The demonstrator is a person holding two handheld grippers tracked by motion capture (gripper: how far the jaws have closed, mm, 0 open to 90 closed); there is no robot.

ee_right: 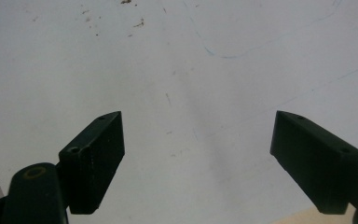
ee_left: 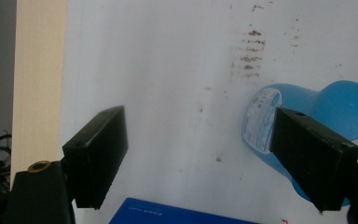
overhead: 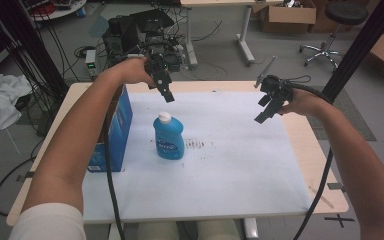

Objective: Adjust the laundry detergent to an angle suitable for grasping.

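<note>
A blue bottle [overhead: 169,137] with a white cap stands upright on the white table sheet [overhead: 230,170], left of centre. My left gripper [overhead: 167,93] hovers above and just behind the bottle, open, with nothing between its jaws. In the left gripper view the blue bottle [ee_left: 307,107] lies below, partly behind the right jaw, and the left gripper [ee_left: 198,158] is wide open. My right gripper [overhead: 263,111] hangs over the right part of the sheet, open and empty. The right gripper view has the right gripper [ee_right: 196,158] spread wide over bare white sheet [ee_right: 191,70].
A blue carton [overhead: 116,131] stands at the sheet's left edge beside the bottle, and the blue carton's corner [ee_left: 177,215] reaches the bottom of the left gripper view. Brown smudges [overhead: 196,145] mark the sheet. Equipment, cables and a stool [overhead: 330,30] stand on the floor beyond the table.
</note>
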